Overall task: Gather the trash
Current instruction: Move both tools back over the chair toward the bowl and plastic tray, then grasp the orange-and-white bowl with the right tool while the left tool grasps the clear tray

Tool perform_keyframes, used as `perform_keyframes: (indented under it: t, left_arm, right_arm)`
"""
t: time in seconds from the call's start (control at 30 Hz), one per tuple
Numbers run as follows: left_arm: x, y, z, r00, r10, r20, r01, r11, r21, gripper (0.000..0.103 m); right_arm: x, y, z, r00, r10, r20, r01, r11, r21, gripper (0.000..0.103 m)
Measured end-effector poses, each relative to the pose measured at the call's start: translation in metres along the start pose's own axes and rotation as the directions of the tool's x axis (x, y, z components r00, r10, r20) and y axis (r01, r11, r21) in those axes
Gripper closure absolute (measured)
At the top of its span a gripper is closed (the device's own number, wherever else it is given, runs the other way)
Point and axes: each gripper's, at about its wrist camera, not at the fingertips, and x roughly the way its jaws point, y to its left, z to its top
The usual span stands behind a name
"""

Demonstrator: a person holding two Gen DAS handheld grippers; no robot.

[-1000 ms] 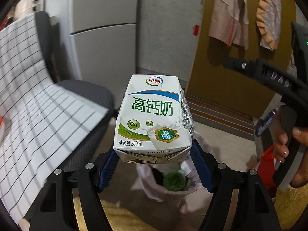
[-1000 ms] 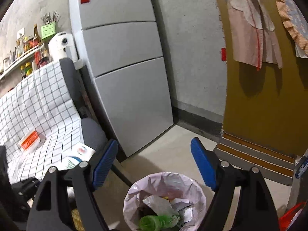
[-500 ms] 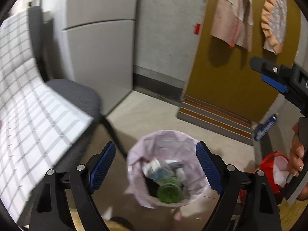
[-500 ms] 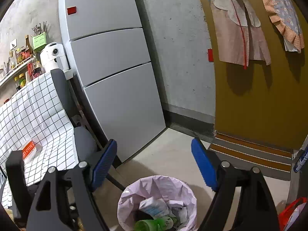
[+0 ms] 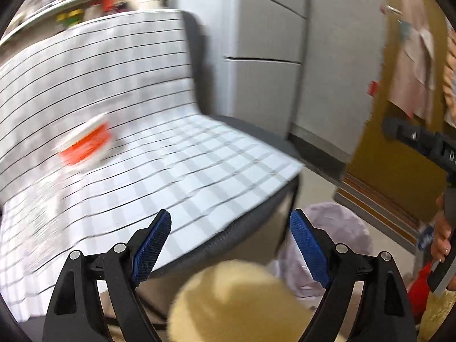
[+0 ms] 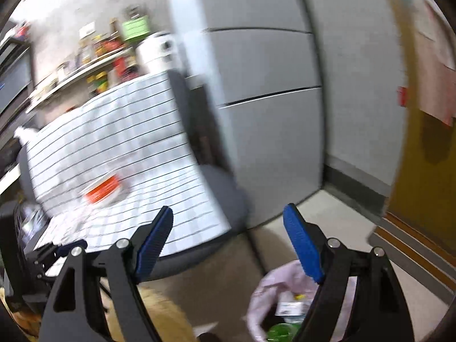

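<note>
My left gripper (image 5: 230, 242) is open with nothing between its blue pads; it points at the front edge of a checked white cloth (image 5: 176, 171) draped over a chair. A blurred orange-and-white packet (image 5: 85, 142) lies on that cloth, up and to the left of the gripper. My right gripper (image 6: 228, 239) is open and empty too, over the chair's edge, with the same orange packet (image 6: 104, 189) to its left. The pink-lined trash bin (image 6: 273, 293) stands on the floor at lower right, holding a milk carton (image 6: 287, 307) and a green bottle (image 6: 280, 330). The bin (image 5: 342, 228) shows behind the left gripper's right finger.
A grey fridge (image 6: 265, 85) stands behind the chair, with a cluttered shelf (image 6: 94, 57) to its left. A mustard door (image 5: 399, 142) with hanging cloth is on the right. A tan fuzzy thing (image 5: 236, 302) fills the near bottom. A hand (image 5: 441, 239) holds the other gripper.
The left gripper let go of the milk carton, which now lies in the bin. Both grippers then swung left, away from the bin toward the cloth-covered chair.
</note>
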Motion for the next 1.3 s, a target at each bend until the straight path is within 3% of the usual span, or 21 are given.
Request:
perform_keyframes:
  t: [0.2, 0.33, 0.43, 0.6, 0.67, 0.7, 0.83, 1.0, 1.2, 1.3]
  left_arm:
    - [-0.028, 0.061, -0.01, 0.993, 0.116, 0.006, -0.115, 0.987, -0.111, 0.018]
    - [-0.048, 0.107, -0.016, 0.976, 0.216, -0.005, -0.213, 0.959, -0.185, 0.018]
    - [-0.059, 0.139, -0.019, 0.954, 0.301, -0.015, -0.296, 0.928, -0.224, 0.018]
    - [-0.078, 0.196, -0.022, 0.899, 0.436, -0.04, -0.427, 0.852, -0.303, 0.018]
    - [-0.081, 0.214, -0.021, 0.883, 0.467, -0.055, -0.458, 0.826, -0.328, 0.018]
    - [-0.081, 0.224, -0.021, 0.873, 0.484, -0.062, -0.474, 0.811, -0.342, 0.018]
    - [-0.078, 0.256, -0.017, 0.85, 0.519, -0.089, -0.509, 0.767, -0.39, 0.018]
    - [-0.059, 0.281, -0.008, 0.833, 0.541, -0.114, -0.536, 0.739, -0.407, 0.02]
    - [-0.039, 0.3, -0.007, 0.833, 0.535, -0.143, -0.542, 0.735, -0.408, 0.022]
    - [-0.035, 0.304, -0.013, 0.836, 0.526, -0.156, -0.54, 0.737, -0.406, 0.022]
  right_arm:
    - [0.035, 0.077, 0.001, 0.986, 0.143, -0.092, -0.152, 0.983, -0.107, 0.025]
    - [0.058, 0.12, 0.003, 0.974, 0.191, -0.125, -0.21, 0.965, -0.159, 0.025]
    - [0.077, 0.149, 0.008, 0.964, 0.229, -0.139, -0.252, 0.951, -0.18, 0.025]
    - [0.122, 0.195, 0.023, 0.947, 0.263, -0.185, -0.301, 0.929, -0.217, 0.048]
    - [0.139, 0.209, 0.029, 0.943, 0.266, -0.2, -0.308, 0.925, -0.222, 0.062]
    - [0.148, 0.217, 0.033, 0.941, 0.266, -0.208, -0.311, 0.924, -0.224, 0.063]
    - [0.191, 0.248, 0.05, 0.942, 0.249, -0.224, -0.301, 0.923, -0.241, 0.069]
    - [0.243, 0.276, 0.064, 0.947, 0.199, -0.253, -0.263, 0.932, -0.251, 0.073]
    - [0.298, 0.285, 0.075, 0.943, 0.147, -0.297, -0.212, 0.956, -0.203, 0.082]
    - [0.326, 0.281, 0.074, 0.922, 0.137, -0.362, -0.203, 0.967, -0.152, 0.082]
